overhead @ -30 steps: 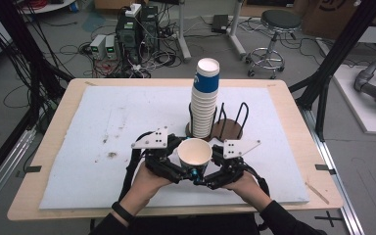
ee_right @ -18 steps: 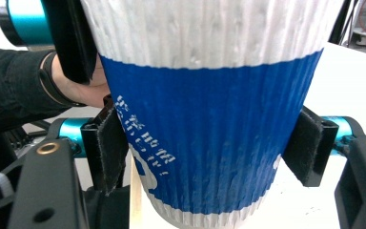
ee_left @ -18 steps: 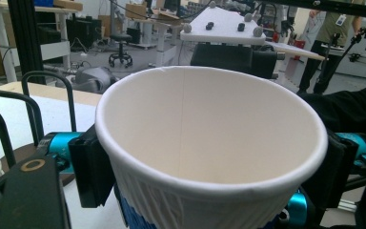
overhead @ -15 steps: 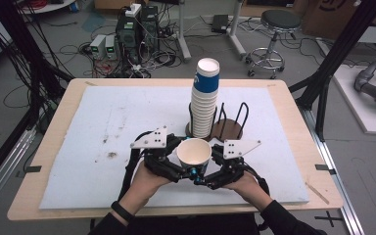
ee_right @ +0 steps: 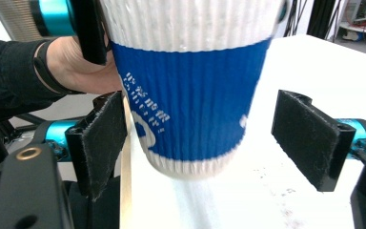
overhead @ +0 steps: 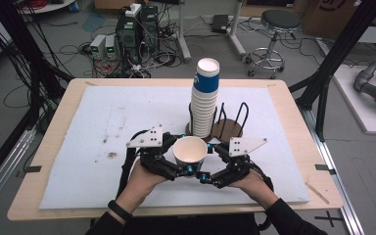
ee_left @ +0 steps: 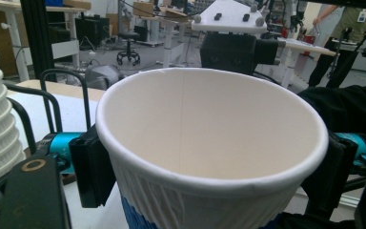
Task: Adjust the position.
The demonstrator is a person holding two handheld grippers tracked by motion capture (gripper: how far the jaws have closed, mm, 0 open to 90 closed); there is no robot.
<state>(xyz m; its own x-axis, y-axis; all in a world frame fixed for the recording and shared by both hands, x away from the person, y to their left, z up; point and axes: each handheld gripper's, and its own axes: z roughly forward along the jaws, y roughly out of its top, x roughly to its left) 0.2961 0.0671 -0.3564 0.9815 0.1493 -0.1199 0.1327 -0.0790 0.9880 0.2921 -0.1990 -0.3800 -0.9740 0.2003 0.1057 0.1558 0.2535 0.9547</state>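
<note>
Tongs first: your left tongs (overhead: 188, 155) are clamped across the upper rim of the white ribbed paper cup with the blue band (overhead: 190, 151); in the left gripper view the black pads press on the rim at either side. Your right tongs (ee_right: 217, 143) have just been opening. In the right gripper view the cup's blue band (ee_right: 190, 114) hangs between the jaws, with the near pad just beside it and the far pad well clear, so they stand apart and grip nothing.

That change matters. The cup now rests on the left grip alone, held off the white-covered surface (overhead: 88, 127), upright with its mouth open to the camera above. It sits just in front of the tall stack of matching paper cups (overhead: 204, 100), which stands on the round dark wooden base with black wire hoops (overhead: 227, 128).

Compared with a second ago, the cup itself has hardly shifted relative to that stack; only the right jaws have spread, while your left jaws have drawn in a little and then stayed put.

My reading is that the right hand has let go after helping separate or steady the cup, so the hand-over looks complete. Keep the left squeeze gentle, since a thin paper rim will probably buckle under more pressure.
</note>
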